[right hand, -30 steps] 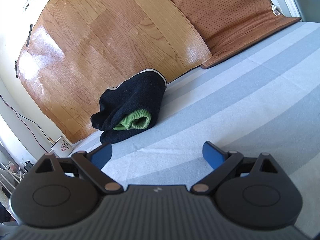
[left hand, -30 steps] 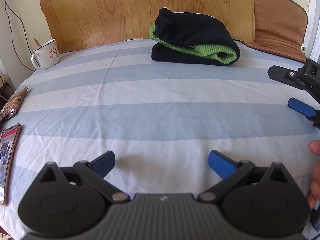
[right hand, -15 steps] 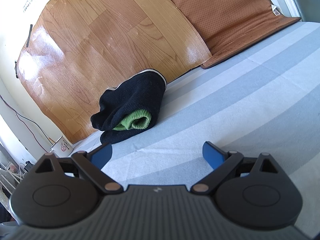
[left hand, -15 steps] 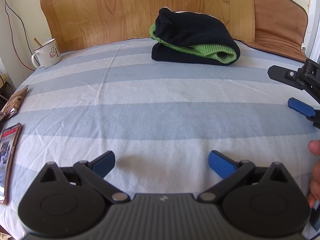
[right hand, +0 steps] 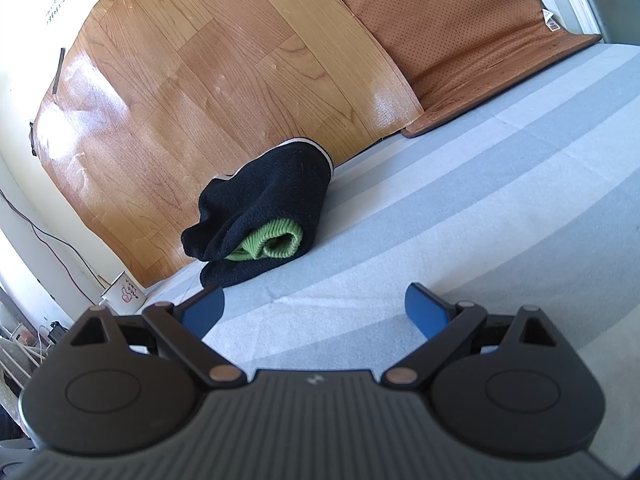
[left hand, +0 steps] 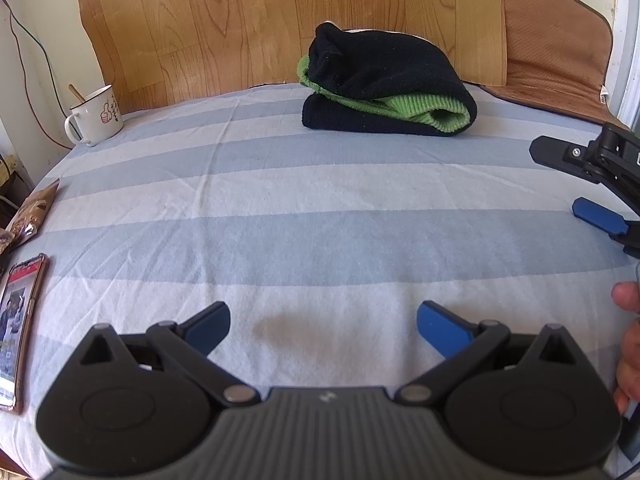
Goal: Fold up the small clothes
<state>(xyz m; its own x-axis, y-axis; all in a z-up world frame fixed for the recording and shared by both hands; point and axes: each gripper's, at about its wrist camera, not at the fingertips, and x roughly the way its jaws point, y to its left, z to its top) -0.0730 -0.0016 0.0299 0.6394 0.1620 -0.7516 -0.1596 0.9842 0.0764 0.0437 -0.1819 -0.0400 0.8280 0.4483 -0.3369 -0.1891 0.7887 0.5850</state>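
A blue-and-white striped sheet point(left hand: 320, 208) covered the whole work surface, with a wood-grain panel point(left hand: 280, 20) leaning against the wall behind it and a brown perforated mat point(right hand: 460, 32) propped beside that panel. The left gripper point(left hand: 323, 326) hung low over the near part of the sheet with its blue-padded jaws spread wide and nothing between them; the right gripper point(right hand: 314, 306) was likewise spread wide and empty, and in the left wrist view it showed at the right edge, well apart from the clothes. The folded black knit garment point(left hand: 384, 80), with a bright green ribbed layer point(left hand: 428, 108) showing in its fold, lay at the far side of the sheet near the panel's foot, untouched by either gripper. Fingers of a hand point(left hand: 628, 344) showed at the right edge. A white enamel mug point(left hand: 98, 114) stood at the far left, a smartphone point(left hand: 20, 328) lay at the near left edge, and a snack packet point(left hand: 34, 212) sat between them.
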